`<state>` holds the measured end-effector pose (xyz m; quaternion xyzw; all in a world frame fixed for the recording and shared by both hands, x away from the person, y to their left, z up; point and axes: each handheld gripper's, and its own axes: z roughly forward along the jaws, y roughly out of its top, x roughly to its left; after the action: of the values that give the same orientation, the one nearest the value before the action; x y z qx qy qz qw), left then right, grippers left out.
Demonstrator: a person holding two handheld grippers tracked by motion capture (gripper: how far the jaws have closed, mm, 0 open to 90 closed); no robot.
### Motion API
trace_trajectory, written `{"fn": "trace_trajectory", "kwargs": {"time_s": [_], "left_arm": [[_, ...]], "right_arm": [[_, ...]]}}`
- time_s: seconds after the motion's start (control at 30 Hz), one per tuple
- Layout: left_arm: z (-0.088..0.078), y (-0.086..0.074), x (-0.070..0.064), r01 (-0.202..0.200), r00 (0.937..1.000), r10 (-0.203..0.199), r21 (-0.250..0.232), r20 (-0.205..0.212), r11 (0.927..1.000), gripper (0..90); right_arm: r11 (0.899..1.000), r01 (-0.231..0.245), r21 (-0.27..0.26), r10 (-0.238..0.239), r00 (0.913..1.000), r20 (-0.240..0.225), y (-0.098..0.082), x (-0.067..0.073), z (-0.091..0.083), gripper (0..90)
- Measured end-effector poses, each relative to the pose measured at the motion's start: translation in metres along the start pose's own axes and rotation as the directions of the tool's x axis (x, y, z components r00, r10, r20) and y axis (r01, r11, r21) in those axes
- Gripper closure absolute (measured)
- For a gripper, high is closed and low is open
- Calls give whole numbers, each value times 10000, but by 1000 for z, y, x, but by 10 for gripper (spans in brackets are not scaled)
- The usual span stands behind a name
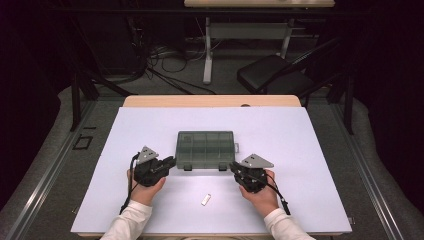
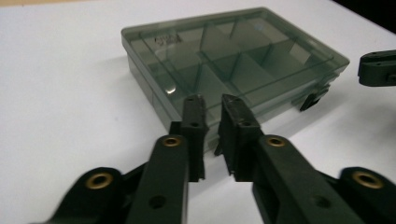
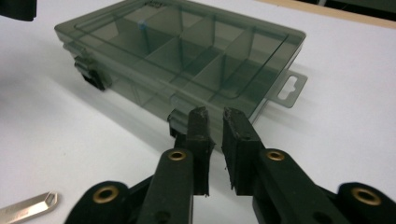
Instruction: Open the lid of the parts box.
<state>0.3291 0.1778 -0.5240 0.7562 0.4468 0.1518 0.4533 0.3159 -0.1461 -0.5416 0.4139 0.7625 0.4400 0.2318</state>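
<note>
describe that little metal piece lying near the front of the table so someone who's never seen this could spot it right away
Start from the white table and find the smoky clear compartment box near its middle. Come toward the person, to the bare patch between the two hands: the metal piece lies there alone. It is small, flat and silvery, the one shiny thing beside black grippers and the dark box.

A smoky grey-green see-through box (image 1: 205, 149) with black latches (image 3: 92, 74) is sitting on a white table (image 1: 300, 200) beside a silvery metal piece (image 1: 205, 200) and two black grippers.
</note>
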Motion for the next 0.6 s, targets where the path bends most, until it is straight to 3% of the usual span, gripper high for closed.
{"fn": "trace_trajectory", "kwargs": {"time_s": [0.23,0.6], "left_arm": [[6,-2,-1,-121,9999,122,530,-24,9985,900],[17,-4,-3,-579,9982,592,1237,-65,9906,900]], "right_arm": [[9986,71,517,-63,9999,-155,-5,3,9,860],[9975,-4,703,18,9998,-189,-8,4,19,862]]}}
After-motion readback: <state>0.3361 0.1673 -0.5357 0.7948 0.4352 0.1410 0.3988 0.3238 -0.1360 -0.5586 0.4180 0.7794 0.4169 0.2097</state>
